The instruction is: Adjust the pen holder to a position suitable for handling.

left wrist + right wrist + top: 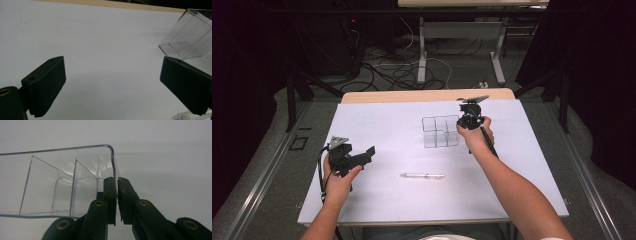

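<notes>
One clear divided box (62, 185), its end wall apparently pinched by right hand-held gripper (116, 192), jaws nearly together.

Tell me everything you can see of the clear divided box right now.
The clear divided box looks like thin transparent plastic, open-topped, with rounded corners and inner partitions forming compartments that appear empty. It stands upright on the white table sheet, beyond the pen. The right gripper is shut on its side wall at one corner.

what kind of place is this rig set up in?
Probably a lab or recording room, not a home. Loose cables run across the floor behind the table, dark curtains close off both sides, and the table carries just a clear plastic box and a pen.
</notes>
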Tool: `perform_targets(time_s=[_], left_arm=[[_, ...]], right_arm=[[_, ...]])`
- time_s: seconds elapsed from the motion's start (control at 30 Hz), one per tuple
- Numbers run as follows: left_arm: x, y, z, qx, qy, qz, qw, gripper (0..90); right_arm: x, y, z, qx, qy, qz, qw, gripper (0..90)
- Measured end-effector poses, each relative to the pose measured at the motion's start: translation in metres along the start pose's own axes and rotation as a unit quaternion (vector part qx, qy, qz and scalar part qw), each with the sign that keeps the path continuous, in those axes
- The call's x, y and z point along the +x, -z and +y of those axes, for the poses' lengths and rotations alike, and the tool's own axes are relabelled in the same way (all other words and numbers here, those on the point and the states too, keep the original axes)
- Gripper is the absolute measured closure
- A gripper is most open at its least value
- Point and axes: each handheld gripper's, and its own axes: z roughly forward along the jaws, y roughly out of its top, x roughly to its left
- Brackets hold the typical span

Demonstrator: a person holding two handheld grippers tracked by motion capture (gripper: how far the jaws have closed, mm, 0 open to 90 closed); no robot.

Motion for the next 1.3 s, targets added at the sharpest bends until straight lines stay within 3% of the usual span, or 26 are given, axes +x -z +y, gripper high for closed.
perform_targets(time_s=[0.2, 0.6, 0.87, 1.17, 1.3], left_arm=[[0.0, 0.0, 0.0, 0.0, 0.0, 0.0, 1.0, 6.7], [-0.001, -0.002, 0.0, 0.001, 0.001, 0.0, 1.0, 6.8], [0.0, -0.001, 0.0, 0.002, 0.001, 0.0, 1.0, 7.0], [0.001, 0.0, 0.0, 0.0, 0.003, 0.003, 1.0, 7.0], [0.002, 0.001, 0.0, -0.001, 0.002, 0.005, 1.0, 7.0]], right_arm=[[0.004, 0.001, -0.003, 0.004, -0.004, 0.007, 1.0, 84.7], [0.027, -0.002, -0.01, 0.008, 0.018, 0.019, 0.9996, 83.6], [0.029, -0.004, -0.01, 0.001, 0.022, 0.02, 0.9995, 83.7], [0.023, 0.003, -0.008, -0.012, 0.033, 0.044, 0.9984, 72.2], [0.017, 0.01, -0.011, -0.028, 0.054, 0.065, 0.9961, 63.5]])
